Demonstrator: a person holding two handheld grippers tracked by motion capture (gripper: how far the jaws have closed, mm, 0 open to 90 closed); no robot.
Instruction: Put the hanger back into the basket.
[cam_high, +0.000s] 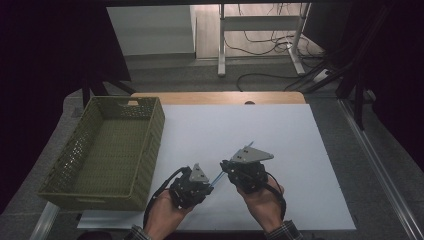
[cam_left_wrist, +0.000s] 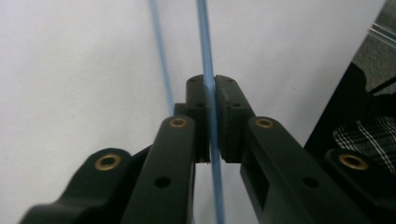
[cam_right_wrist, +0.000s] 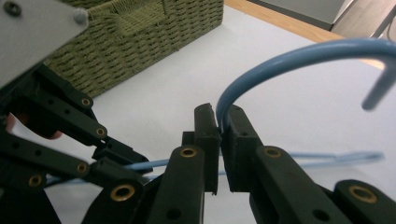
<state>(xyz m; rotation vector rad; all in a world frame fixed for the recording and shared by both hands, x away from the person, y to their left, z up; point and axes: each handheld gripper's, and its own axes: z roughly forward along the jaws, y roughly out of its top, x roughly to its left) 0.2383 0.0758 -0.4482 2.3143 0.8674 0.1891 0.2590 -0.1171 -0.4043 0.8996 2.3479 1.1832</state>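
High view: both tongs meet low on the white worktop (cam_high: 280, 135), the left tongs (cam_high: 206, 186) and right tongs (cam_high: 227, 167) sharing a thin blue cable (cam_high: 218, 176) stretched between them, probably to keep it taut; the green basket (cam_high: 150, 150) sits apart at left. Left gripper view: jaws clamped on the cable (cam_left_wrist: 205, 46), which runs straight ahead. Right gripper view: jaws nipped on the cable (cam_right_wrist: 280, 58), which arches overhead.

Blue cable (cam_right_wrist: 280, 60), olive woven basket (cam_high: 107, 150), white table (cam_high: 300, 150), seemingly plaid sleeves (cam_high: 285, 231).
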